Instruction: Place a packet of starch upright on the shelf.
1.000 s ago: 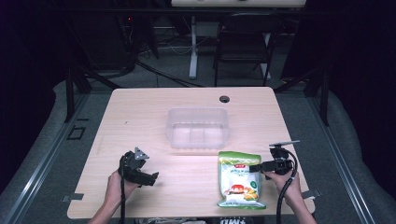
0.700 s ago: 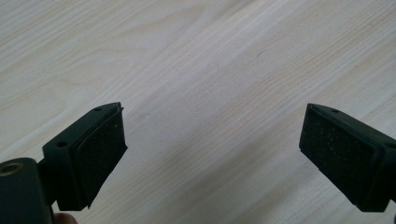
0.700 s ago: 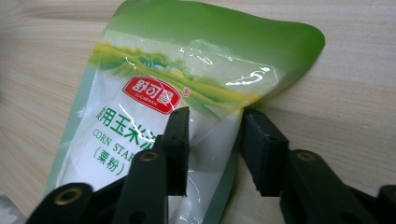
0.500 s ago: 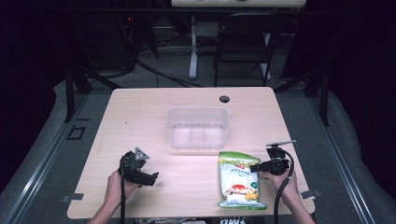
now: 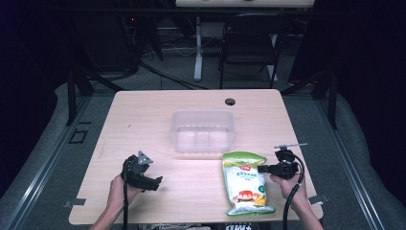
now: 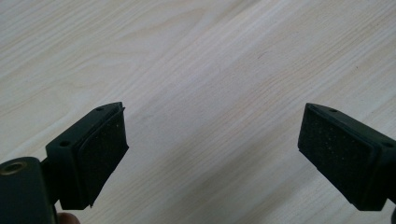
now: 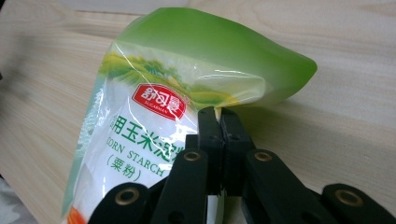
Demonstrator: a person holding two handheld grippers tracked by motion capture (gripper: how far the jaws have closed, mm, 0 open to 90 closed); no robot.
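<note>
Cornstarch bag (image 7: 140,140), green-topped with a red label (white powder showing through its clear front), lies flat near the table's (image 5: 143,115) front right edge. Right gripper (image 7: 218,112) has just clamped its side edge; left gripper (image 6: 212,140) gapes, holding nothing.

free: bare table (image 5: 143,120) left, front-centre | obstacles: clear bin (image 5: 203,130) mid-table; starch bag (image 5: 245,182) front-right

Corn starch bag (image 7: 140,140) bottom cut off by right gripper view's lower edge; pinched edge hidden behind fingers (image 7: 209,126).
</note>
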